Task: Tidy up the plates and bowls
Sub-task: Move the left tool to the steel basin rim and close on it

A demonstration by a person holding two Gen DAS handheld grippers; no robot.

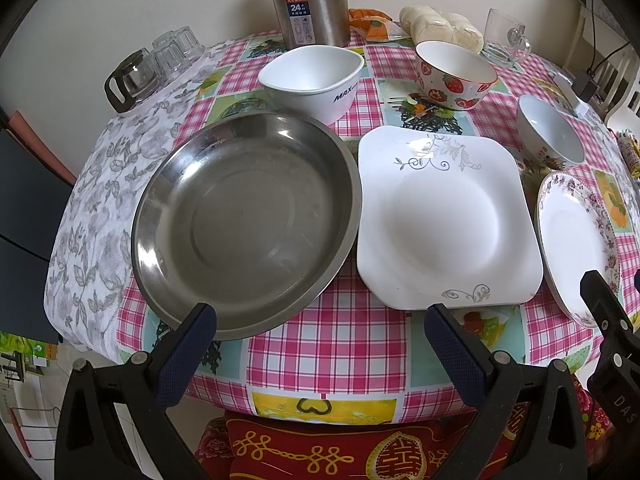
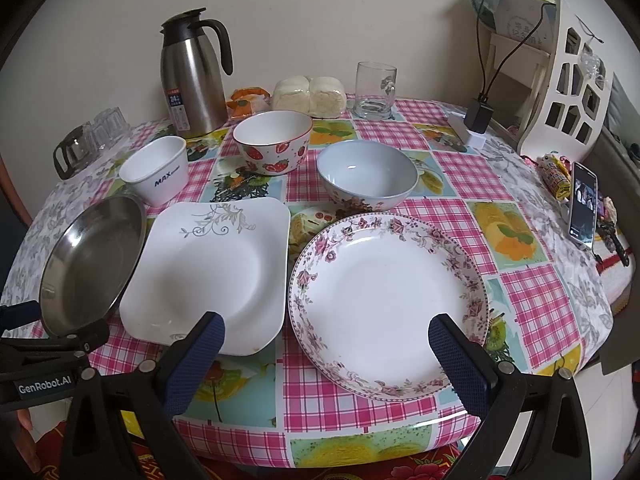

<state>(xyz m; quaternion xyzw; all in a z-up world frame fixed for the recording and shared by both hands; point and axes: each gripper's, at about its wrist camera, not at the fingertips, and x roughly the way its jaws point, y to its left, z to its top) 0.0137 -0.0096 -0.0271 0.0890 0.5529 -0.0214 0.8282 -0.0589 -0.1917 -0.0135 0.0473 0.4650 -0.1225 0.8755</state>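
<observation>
A steel plate point(image 1: 244, 224) point(image 2: 92, 260), a square white plate point(image 1: 444, 216) point(image 2: 208, 268) and a round floral plate point(image 1: 576, 244) point(image 2: 384, 300) lie in a row along the table's near edge. Behind them stand a white MAX bowl point(image 1: 316, 76) point(image 2: 158, 170), a strawberry bowl point(image 1: 456, 74) point(image 2: 274, 142) and a pale blue bowl point(image 1: 550, 132) point(image 2: 368, 174). My left gripper point(image 1: 320, 324) is open and empty, just short of the steel and square plates. My right gripper point(image 2: 326, 332) is open and empty, over the near rim of the floral plate.
A steel thermos jug point(image 2: 194, 76) point(image 1: 308, 0), upturned glasses point(image 1: 160, 60), wrapped buns point(image 2: 310, 94) and a glass mug point(image 2: 374, 90) stand at the back. A phone point(image 2: 582, 204), a charger point(image 2: 478, 118) and a white chair point(image 2: 568, 76) are on the right.
</observation>
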